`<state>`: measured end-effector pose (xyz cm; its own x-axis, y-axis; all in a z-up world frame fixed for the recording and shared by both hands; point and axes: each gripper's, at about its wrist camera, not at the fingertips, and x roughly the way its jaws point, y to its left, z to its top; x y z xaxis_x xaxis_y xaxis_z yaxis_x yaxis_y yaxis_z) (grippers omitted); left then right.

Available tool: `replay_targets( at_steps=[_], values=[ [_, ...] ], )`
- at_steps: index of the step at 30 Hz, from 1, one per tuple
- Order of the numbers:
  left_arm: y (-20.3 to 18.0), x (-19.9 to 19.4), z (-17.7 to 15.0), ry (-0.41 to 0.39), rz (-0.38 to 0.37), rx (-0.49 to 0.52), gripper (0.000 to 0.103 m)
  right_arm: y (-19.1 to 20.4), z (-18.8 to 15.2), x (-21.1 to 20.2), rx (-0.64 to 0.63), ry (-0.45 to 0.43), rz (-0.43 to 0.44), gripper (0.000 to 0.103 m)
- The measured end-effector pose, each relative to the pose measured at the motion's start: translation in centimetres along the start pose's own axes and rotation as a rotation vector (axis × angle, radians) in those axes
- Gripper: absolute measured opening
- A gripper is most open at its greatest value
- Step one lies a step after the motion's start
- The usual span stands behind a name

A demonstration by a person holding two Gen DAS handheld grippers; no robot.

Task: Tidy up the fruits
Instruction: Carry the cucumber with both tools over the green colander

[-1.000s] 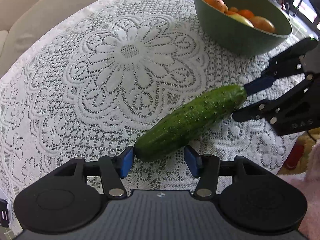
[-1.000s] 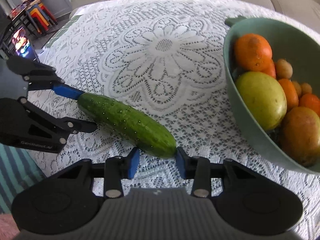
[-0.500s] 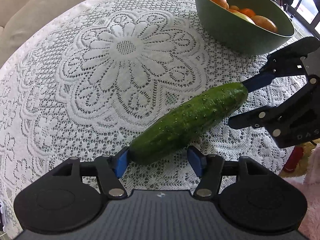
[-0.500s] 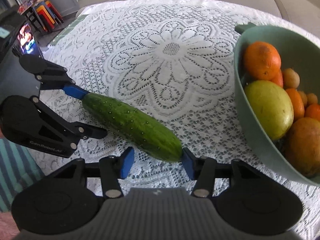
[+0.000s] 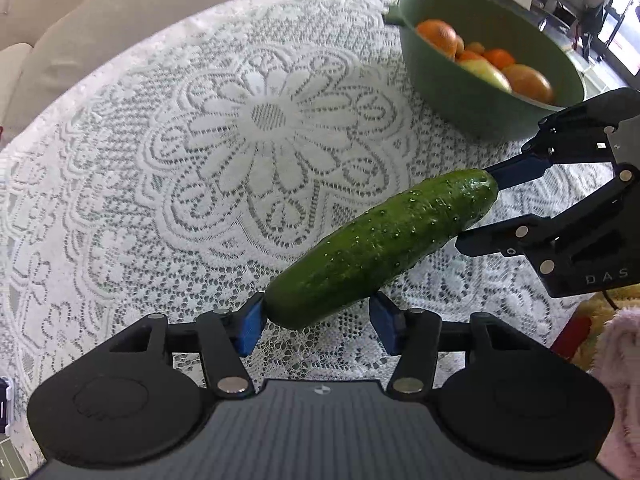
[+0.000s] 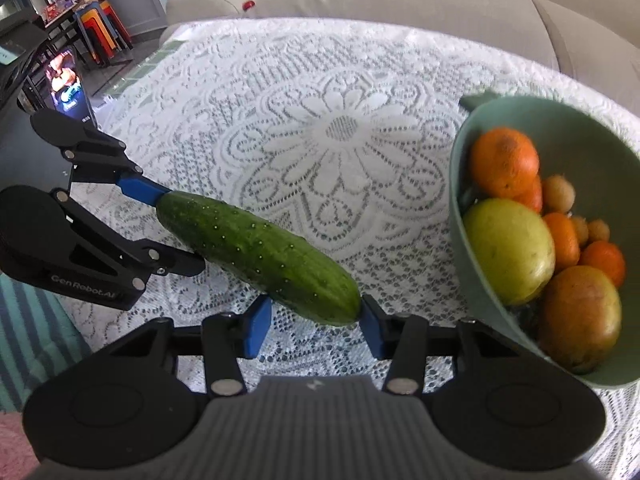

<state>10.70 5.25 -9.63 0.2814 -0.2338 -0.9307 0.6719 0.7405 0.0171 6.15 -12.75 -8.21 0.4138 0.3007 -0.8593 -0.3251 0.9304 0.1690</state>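
Cucumber [image 5: 380, 246] btwn both closing tools

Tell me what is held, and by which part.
Cucumber, one end between each tool's closing jaws: left tool, right tool. Whether they actually grip it cannot be told.

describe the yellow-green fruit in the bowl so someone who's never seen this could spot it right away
Start from the white lace tablecloth and find the green bowl at its edge. Among the fruit piled inside it, the yellow-green fruit lies against the bowl's near wall, just below the big orange. It is the only pale yellow-green piece; its neighbours are orange, small and tan, or brownish.
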Motion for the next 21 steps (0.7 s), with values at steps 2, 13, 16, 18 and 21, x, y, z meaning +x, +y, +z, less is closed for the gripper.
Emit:
replay_targets(
  at_steps=[2,13,16,18,21],
  values=[
    [-0.3,-0.8,0.2,-0.009,0.007,-0.010,0.064,0.1,0.1,-0.9,-0.013,-0.017,-0.003,0.046],
    [-3.5,-4.2,3.2,-0.086,0.060,0.004,0.064,-1.8,0.4,-5.9,-0.031,-0.112,-0.033,0.046],
    [-4.6,-4.6,4.3,-0.112,0.066,0.008,0.064,-3.0,0.3,-7.3,-0.035,-0.139,-0.053,0.046],
    [-5.3,-4.6,5.3,-0.126,0.066,0.018,0.064,-4.0,0.3,-8.0,-0.032,-0.153,-0.065,0.046],
    [-6.5,-4.4,6.9,-0.137,0.064,0.039,0.064,-5.6,0.2,-8.7,-0.019,-0.166,-0.084,0.046]
  ],
)
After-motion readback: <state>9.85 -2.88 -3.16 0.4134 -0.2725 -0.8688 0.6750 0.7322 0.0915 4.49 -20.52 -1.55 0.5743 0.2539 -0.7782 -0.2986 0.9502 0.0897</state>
